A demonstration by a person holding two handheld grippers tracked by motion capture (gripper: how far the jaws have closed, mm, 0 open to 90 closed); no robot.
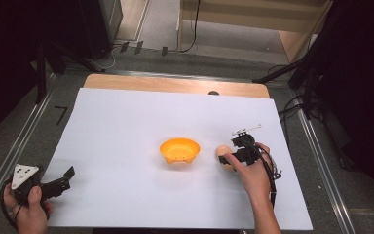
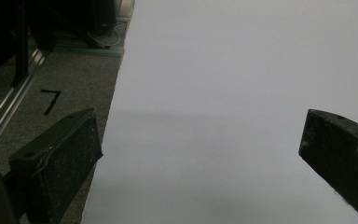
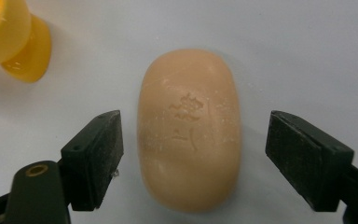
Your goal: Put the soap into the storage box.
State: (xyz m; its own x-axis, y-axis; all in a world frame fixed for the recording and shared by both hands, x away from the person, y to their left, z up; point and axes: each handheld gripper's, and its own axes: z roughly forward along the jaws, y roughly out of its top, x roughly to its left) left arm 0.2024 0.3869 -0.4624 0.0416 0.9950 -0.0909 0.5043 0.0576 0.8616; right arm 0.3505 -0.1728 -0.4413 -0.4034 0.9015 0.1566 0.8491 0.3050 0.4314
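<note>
So we've got the right gripper (image 3: 193,156) jaws apart, straddling the soap bar (image 3: 189,128) untouched; its stamp is unreadable, the yellow bowl (image 3: 9,39) is cropped, and the left gripper (image 2: 200,154) gapes too.

Even overhead light whitens the paper sheet (image 1: 126,126), surroundings stay dark, close views slightly soft.

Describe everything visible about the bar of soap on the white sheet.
The soap is a smooth, peach-coloured oval bar, matte and waxy-looking, with a faint stamped mark pressed into its top face. It lies flat on the white sheet, just right of the orange bowl and apart from it. The right tongs straddle it, one black jaw on each long side with a gap showing at both, so nothing but the sheet touches it.
</note>
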